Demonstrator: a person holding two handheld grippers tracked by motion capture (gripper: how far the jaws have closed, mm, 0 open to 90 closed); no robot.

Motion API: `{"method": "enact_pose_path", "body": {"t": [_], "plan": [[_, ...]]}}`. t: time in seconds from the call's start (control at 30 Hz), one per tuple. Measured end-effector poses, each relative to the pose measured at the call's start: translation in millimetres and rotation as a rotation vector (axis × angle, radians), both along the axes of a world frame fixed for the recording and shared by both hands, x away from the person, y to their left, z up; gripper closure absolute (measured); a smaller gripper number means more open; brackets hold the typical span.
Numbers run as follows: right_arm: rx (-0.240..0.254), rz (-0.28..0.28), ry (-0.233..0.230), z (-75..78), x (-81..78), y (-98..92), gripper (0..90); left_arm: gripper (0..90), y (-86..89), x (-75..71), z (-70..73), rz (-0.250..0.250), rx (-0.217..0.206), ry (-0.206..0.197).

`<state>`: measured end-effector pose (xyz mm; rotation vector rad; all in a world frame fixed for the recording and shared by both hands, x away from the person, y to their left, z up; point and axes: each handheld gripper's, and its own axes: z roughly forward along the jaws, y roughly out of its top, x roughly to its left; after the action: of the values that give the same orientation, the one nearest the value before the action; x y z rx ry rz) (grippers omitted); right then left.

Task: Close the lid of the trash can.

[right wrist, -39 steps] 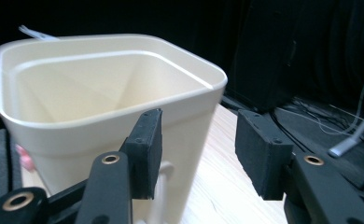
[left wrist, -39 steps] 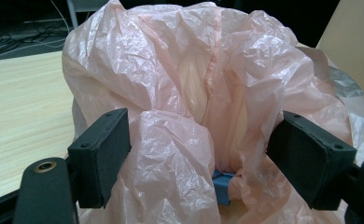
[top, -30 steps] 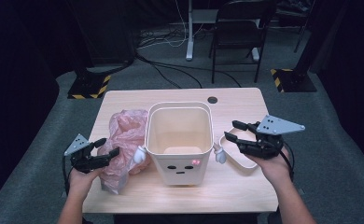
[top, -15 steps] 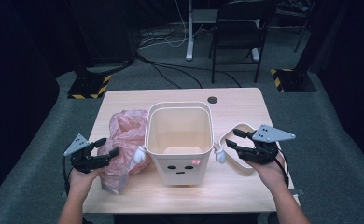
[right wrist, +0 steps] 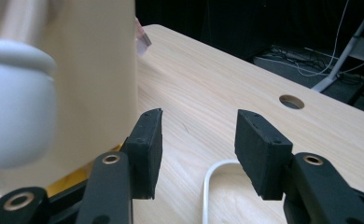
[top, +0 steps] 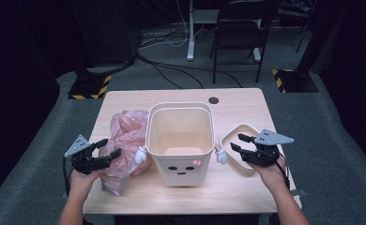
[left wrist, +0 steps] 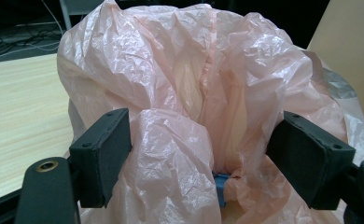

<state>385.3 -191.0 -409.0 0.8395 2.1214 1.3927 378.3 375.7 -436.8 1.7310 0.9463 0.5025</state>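
A cream bin [top: 179, 140] with a small face on its front stands open at the table's middle. Against its left side lies a crumpled pink plastic bag [top: 125, 138]. My left gripper [top: 110, 146] rests at the bag's near left edge. In the left gripper view the bag [left wrist: 194, 93] bulges between its wide-apart pads [left wrist: 103, 158], so my left gripper [left wrist: 203, 140] is open around it. My right gripper [top: 237, 142] hovers low to the right of the bin, over a white rounded frame [top: 243, 126]. My right gripper [right wrist: 199, 140] is open with nothing between its jaws.
The bin wall [right wrist: 77, 70] and its white knob-like arm [right wrist: 12, 107] sit close on the left of the right gripper. The frame's rim [right wrist: 213, 182] lies just below the jaws. A cable hole [top: 213, 100] marks the table's far side. A chair [top: 240, 28] stands beyond.
My right gripper has come down towards the table beside the bin, its jaws equally wide. The left gripper and the bag have stayed put.
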Motion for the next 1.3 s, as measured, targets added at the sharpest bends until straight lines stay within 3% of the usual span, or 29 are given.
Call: {"method": "enact_pose_path", "body": {"t": [0.5, 0.77, 1.3], "plan": [[-0.031, -0.037, 0.042, -28.6, 8.4, -8.4, 51.2, 22.0, -0.9, 0.2, -0.6, 0.002, 0.002, 0.003], [-0.060, -0.053, 0.093, -47.4, 14.4, -10.6, 53.6, 21.9, -0.9, 0.3, -0.7, -0.001, 0.001, 0.003], [-0.095, -0.055, 0.187, -71.2, 23.0, -9.7, 53.8, 21.9, -1.6, 0.9, -1.5, -0.003, 0.002, 0.004]]}}
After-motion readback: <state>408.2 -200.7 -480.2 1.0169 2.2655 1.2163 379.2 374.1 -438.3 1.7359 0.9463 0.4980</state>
